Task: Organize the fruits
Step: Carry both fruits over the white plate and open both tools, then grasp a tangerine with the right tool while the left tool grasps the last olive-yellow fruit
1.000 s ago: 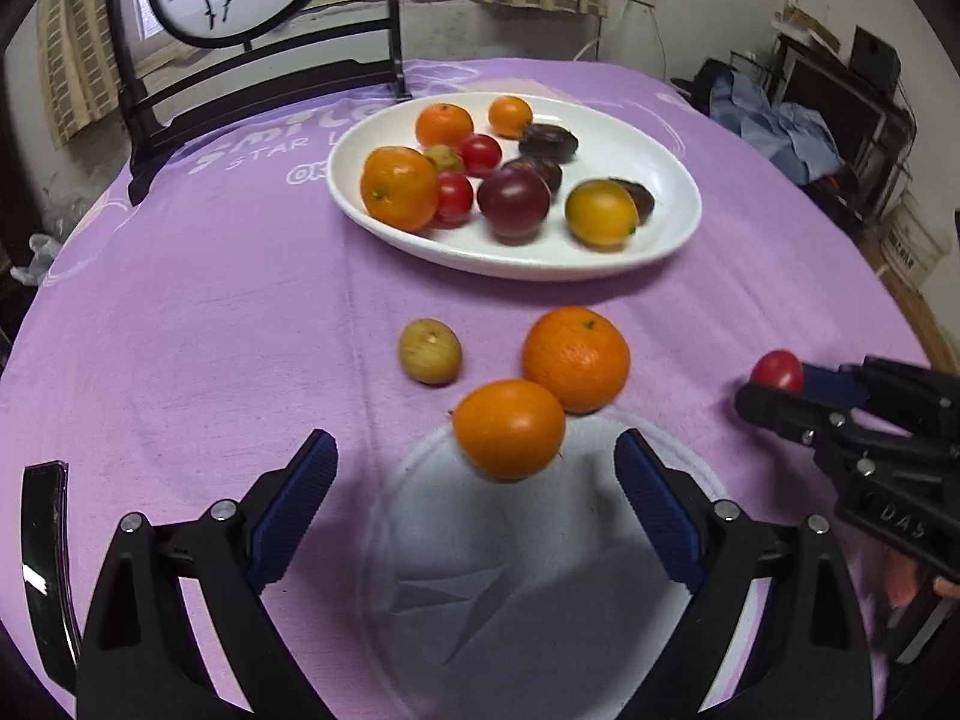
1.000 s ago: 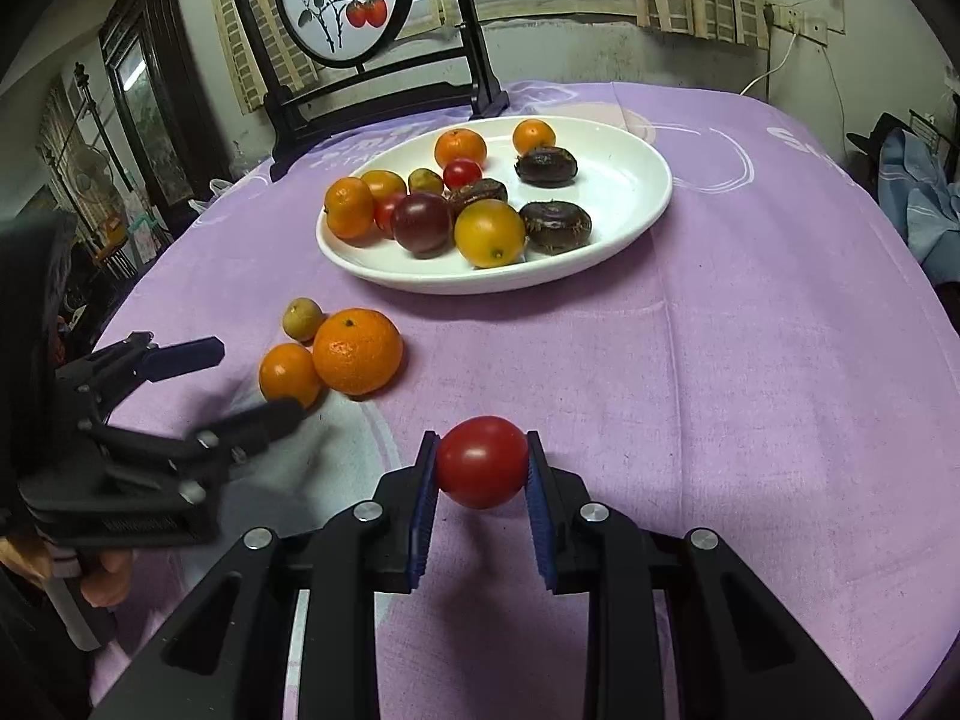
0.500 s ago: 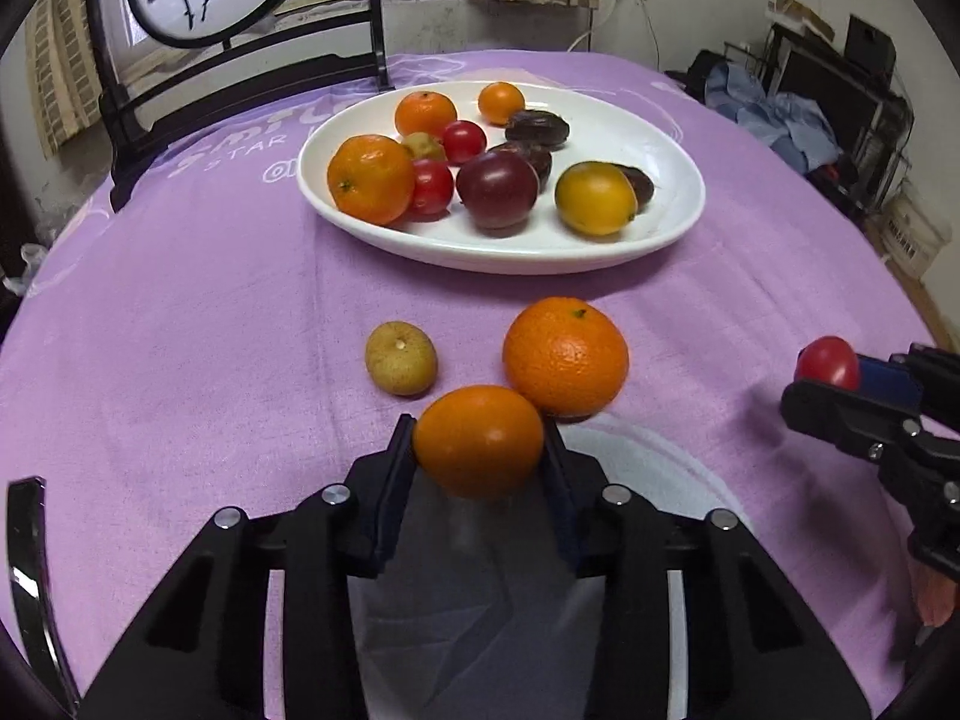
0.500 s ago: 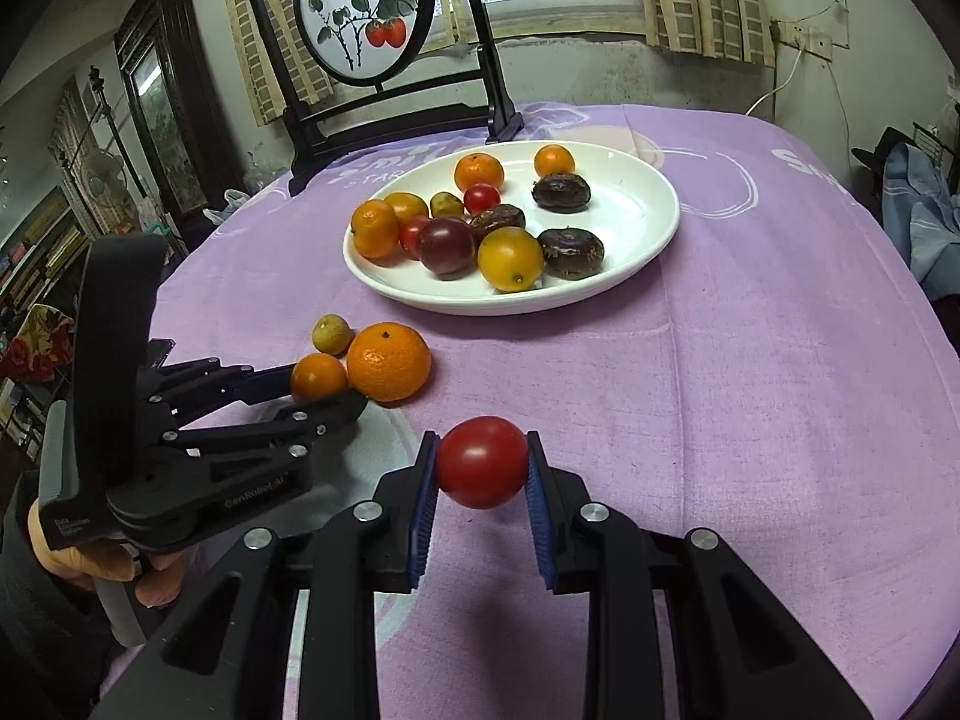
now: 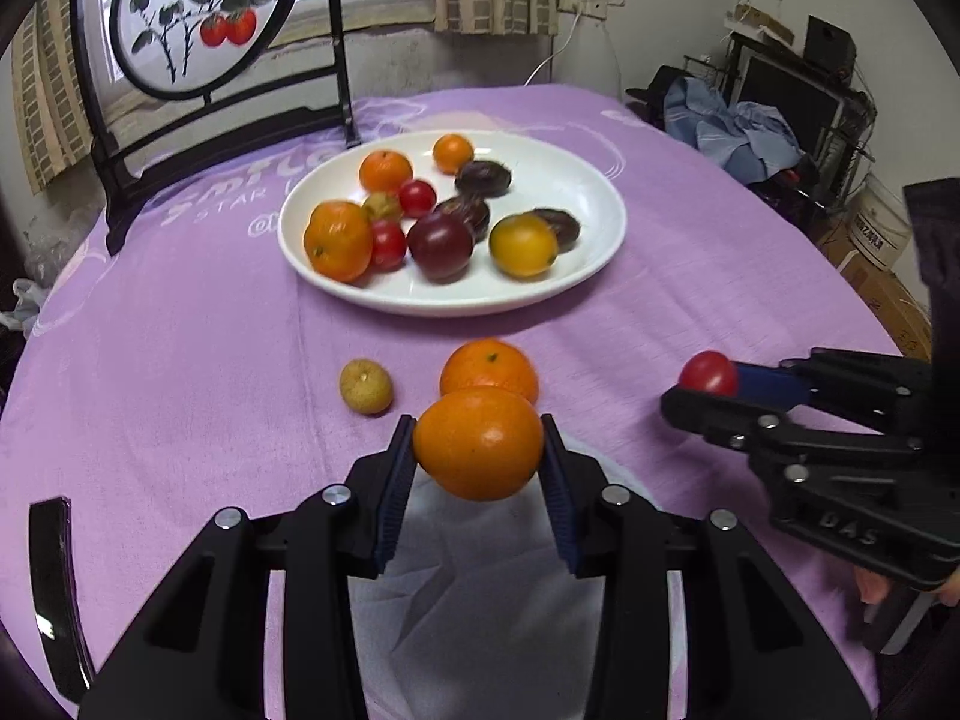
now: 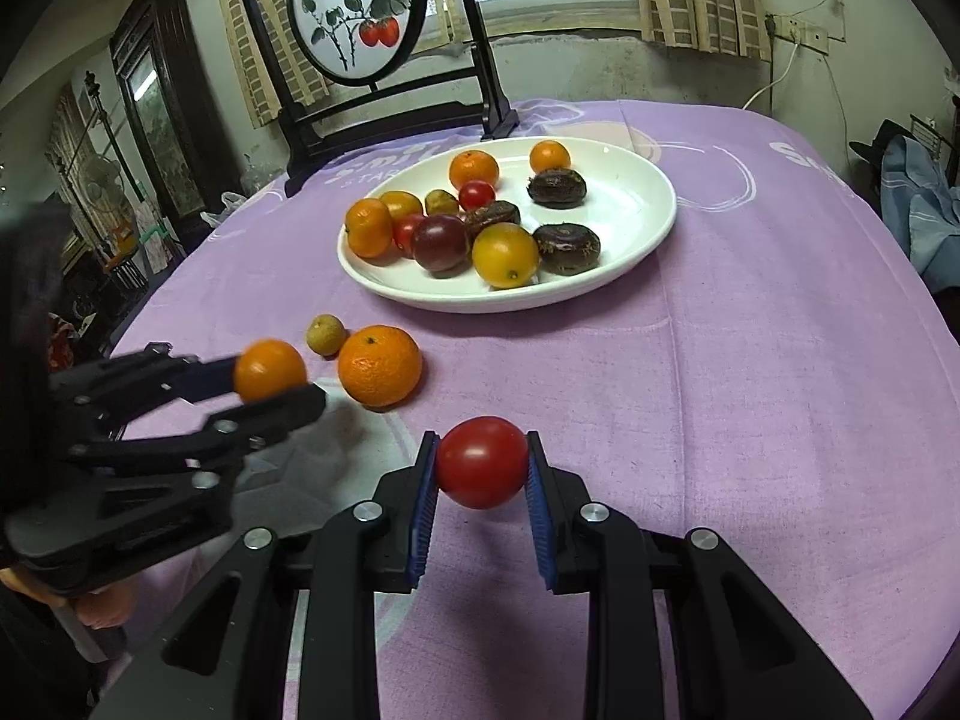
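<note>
Fruit held in both claws: our left gripper point(image 5: 478, 444) is clamped on a small orange point(image 5: 478, 443). Our right gripper point(image 6: 482, 463) pinches a red tomato point(image 6: 482, 462), both raised above the purple tablecloth point(image 6: 750, 372).

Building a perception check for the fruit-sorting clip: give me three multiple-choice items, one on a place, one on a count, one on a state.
1. Where is the small yellowish fruit?
A. on the white plate
B. on the purple cloth beside the large orange
C. in a gripper

2. How many fruits lie loose on the cloth?
A. two
B. four
C. none

3. What does the right gripper do?
A. stands open
B. grips a red tomato
C. grips an orange

Key: 1 B, it sits left of the large orange, off the white plate. 2 A, only those two. 3 B, the red tomato sits between its pads; the left gripper holds the smaller orange.
</note>
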A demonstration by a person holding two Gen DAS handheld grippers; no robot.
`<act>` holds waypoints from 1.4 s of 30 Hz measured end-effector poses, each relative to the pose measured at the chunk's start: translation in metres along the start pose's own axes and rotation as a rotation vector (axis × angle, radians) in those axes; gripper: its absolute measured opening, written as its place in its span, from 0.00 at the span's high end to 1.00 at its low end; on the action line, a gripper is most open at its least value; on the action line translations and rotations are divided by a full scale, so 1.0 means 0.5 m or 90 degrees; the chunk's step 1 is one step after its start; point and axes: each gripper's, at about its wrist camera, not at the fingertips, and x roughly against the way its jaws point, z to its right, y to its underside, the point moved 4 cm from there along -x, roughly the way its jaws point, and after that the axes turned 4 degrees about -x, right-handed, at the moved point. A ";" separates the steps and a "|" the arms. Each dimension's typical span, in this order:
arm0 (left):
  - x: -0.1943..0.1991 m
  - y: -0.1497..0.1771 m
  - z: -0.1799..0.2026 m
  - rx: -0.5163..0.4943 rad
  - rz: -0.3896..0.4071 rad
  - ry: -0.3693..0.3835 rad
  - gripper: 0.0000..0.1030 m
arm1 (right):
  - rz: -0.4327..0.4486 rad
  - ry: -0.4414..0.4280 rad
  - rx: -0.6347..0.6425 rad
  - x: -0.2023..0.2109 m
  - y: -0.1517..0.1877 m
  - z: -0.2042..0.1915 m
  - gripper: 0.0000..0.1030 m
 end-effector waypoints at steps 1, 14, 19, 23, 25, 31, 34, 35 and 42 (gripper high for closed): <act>0.003 -0.002 0.002 -0.002 0.001 -0.005 0.62 | 0.003 -0.002 -0.003 0.002 -0.001 0.001 0.73; -0.044 -0.178 -0.074 0.044 0.029 -0.029 0.62 | 0.030 0.023 0.001 -0.005 -0.171 0.006 0.73; -0.114 -0.223 -0.107 0.077 0.008 -0.030 0.62 | 0.032 0.039 -0.030 -0.074 -0.250 0.042 0.72; -0.163 -0.241 -0.130 0.102 -0.008 -0.043 0.61 | 0.009 0.028 -0.042 -0.136 -0.275 0.059 0.70; -0.184 -0.245 -0.146 0.123 -0.024 -0.072 0.60 | -0.003 0.034 -0.053 -0.163 -0.282 0.073 0.70; -0.169 -0.248 -0.168 0.173 -0.014 -0.067 0.34 | -0.006 0.032 -0.066 -0.172 -0.276 0.083 0.55; -0.140 -0.242 -0.169 0.174 -0.006 -0.073 0.28 | 0.006 0.033 -0.065 -0.141 -0.267 0.084 0.55; -0.126 -0.235 -0.171 0.178 -0.004 -0.083 0.27 | 0.009 0.029 -0.069 -0.132 -0.264 0.085 0.55; -0.050 -0.169 -0.170 0.190 -0.002 -0.088 0.23 | 0.006 0.013 -0.013 -0.051 -0.195 0.034 0.53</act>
